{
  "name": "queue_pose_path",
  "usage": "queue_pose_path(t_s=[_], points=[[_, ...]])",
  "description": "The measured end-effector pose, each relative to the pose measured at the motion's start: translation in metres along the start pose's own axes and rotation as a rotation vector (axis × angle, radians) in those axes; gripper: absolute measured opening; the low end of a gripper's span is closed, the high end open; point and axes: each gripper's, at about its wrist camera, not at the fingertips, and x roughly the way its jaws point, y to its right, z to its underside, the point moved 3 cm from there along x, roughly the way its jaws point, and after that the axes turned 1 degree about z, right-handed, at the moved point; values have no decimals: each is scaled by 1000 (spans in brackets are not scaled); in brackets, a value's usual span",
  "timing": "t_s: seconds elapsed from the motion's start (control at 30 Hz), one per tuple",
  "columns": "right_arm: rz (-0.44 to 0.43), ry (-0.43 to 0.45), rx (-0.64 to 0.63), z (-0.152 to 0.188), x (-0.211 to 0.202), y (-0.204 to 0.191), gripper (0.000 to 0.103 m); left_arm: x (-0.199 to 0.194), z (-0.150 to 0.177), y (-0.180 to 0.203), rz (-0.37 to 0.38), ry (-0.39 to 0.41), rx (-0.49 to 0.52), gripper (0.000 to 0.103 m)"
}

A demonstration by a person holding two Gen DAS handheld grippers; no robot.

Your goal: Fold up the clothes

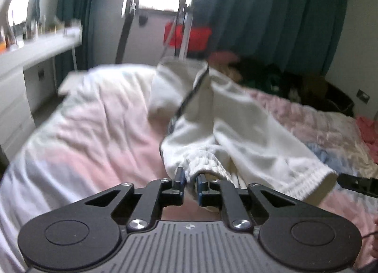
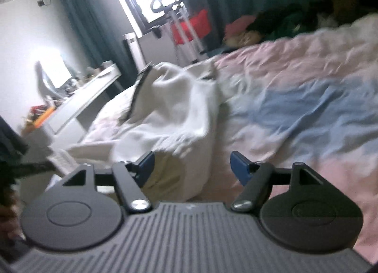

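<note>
Where it lies: the white garment [image 1: 236,121] is crumpled on the pink-and-blue bedspread [image 1: 94,136], its dark-trimmed edge raised.
Garment hem: ribbed band nearest the left gripper [image 1: 190,179].
Left gripper: both blue pads pinched on the ribbed hem.
Right gripper [image 2: 192,164]: its 2 fingers spread wide, holding nothing, just beside the garment [image 2: 170,107].
Bedspread [image 2: 295,98]: wrinkled.
Background: white desk [image 1: 35,51], teal curtains [image 1: 271,18], red box [image 1: 189,36]; both views motion-blurred.

No legible text, label or number anywhere.
</note>
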Motion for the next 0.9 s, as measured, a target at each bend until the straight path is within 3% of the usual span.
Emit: queue_pose_path(t_s=[0.07,0.13,0.23,0.33,0.43,0.5,0.53,0.63,0.7,0.8,0.9], points=[[-34,10,86,-6,4,8,73,-6,5,-8,94,-33,-70,28],[-71,24,209,-13,9,21,73,-14,10,-18,194,-45,-151,56],[-101,18,303,-22,28,34,73,-13,14,-43,209,-21,-281,73],[-105,-16,333,-30,55,40,74,8,15,-63,201,-37,-455,76],[-131,-87,333,-26,90,40,73,42,21,-82,217,-114,-674,75],[-112,-133,299,-19,107,40,73,59,28,-90,175,-160,-736,75],[-89,-152,266,-15,111,39,67,63,32,-94,143,-173,-742,75],[-78,-185,193,-9,113,31,18,68,41,-99,105,-195,-771,75],[-89,-133,153,-14,95,24,17,71,44,-98,143,-223,-792,75],[-113,-22,191,-21,62,26,16,78,46,-85,224,-284,-763,69],[-69,-35,189,-12,56,30,16,87,49,-67,244,-337,-695,59]])
